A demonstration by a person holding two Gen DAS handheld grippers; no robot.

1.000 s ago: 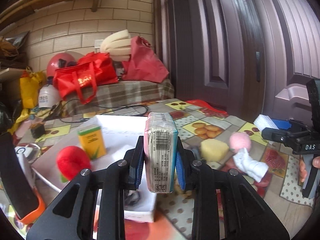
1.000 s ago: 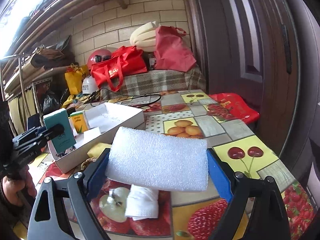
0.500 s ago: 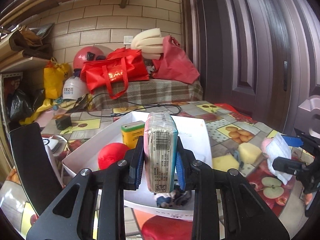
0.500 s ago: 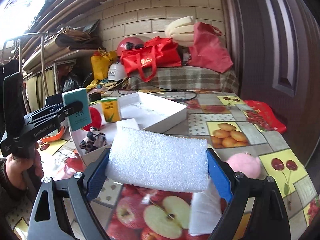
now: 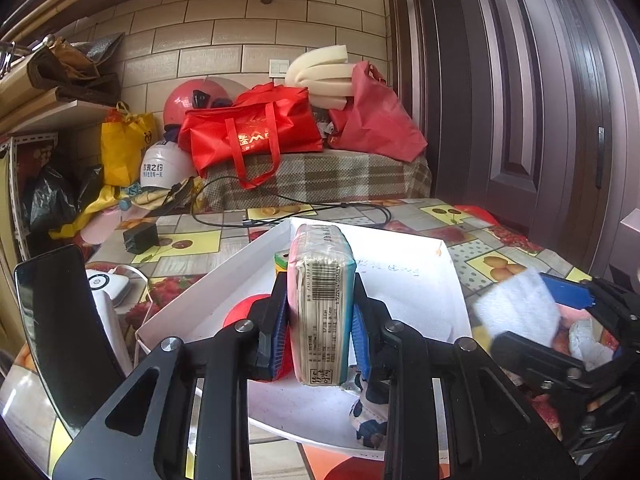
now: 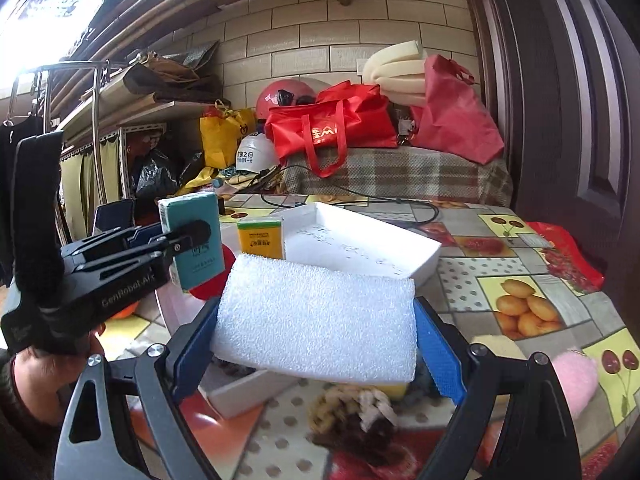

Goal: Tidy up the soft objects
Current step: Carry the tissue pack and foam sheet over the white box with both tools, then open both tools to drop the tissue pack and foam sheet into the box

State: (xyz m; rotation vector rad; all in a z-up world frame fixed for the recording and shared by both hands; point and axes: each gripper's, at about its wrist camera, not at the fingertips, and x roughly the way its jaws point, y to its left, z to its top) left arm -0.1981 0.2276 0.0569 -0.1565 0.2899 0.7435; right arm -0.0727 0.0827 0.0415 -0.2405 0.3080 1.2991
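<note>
My left gripper is shut on a tissue pack with a teal side and holds it over the near part of the white tray. It also shows in the right wrist view. My right gripper is shut on a white foam sheet, held just above the tray's near corner. In the tray are a red soft ball, a yellow-green box and a patterned cloth.
On the fruit-print tablecloth to the right of the tray lie a pink plush, a yellow sponge, a brown-and-cream scrunchie and a white cloth. A black phone stands at left. Red bags sit behind.
Both grippers have swung left towards the tray with their loads. The foam sheet now hangs over the tray's corner and the tissue pack is over the tray.
</note>
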